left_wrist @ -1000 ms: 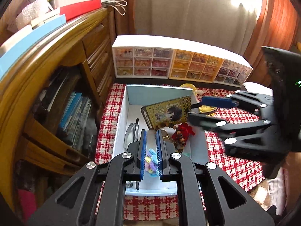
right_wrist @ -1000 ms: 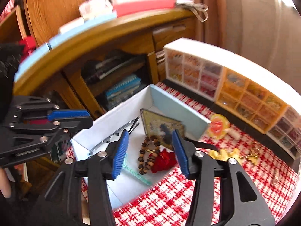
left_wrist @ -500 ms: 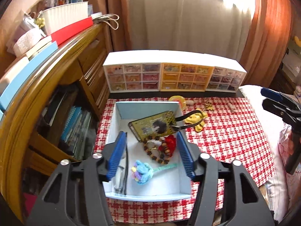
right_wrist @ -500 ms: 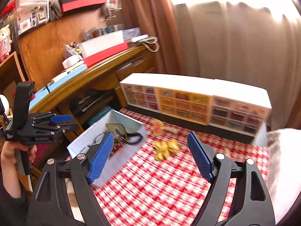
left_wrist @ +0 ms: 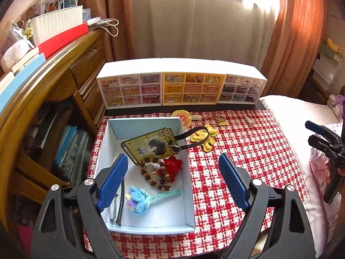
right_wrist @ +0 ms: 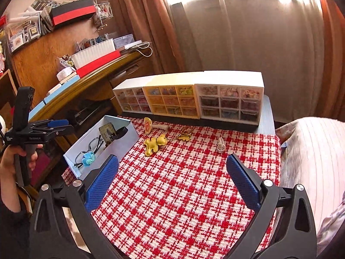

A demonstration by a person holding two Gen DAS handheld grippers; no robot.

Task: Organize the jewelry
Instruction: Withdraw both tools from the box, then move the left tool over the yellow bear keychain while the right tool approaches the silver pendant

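Note:
A pale blue box (left_wrist: 185,190) sits on the red checked cloth (left_wrist: 248,151). It holds a yellow card case with a black strap (left_wrist: 151,145), a bead bracelet with a red charm (left_wrist: 160,172), a blue crochet flower (left_wrist: 140,200) and glasses (left_wrist: 116,209). On the cloth lie a yellow plush charm (left_wrist: 204,138), an orange charm (left_wrist: 183,116), a gold keyring (left_wrist: 220,119) and a small clear piece (left_wrist: 249,120). My left gripper (left_wrist: 172,181) is open and empty above the box's near end. My right gripper (right_wrist: 172,183) is open and empty above bare cloth. The box (right_wrist: 75,164) lies to its left.
Three small drawer cabinets (left_wrist: 183,88) line the back edge of the cloth. A wooden desk with stacked boxes (left_wrist: 43,49) stands on the left, books beneath. A white pillow (left_wrist: 301,129) lies on the right. Curtains hang behind.
My left gripper has opened, let go of the crochet flower in the box and pulled back. My right gripper has let go of the card case, opened wider and drawn back to the right.

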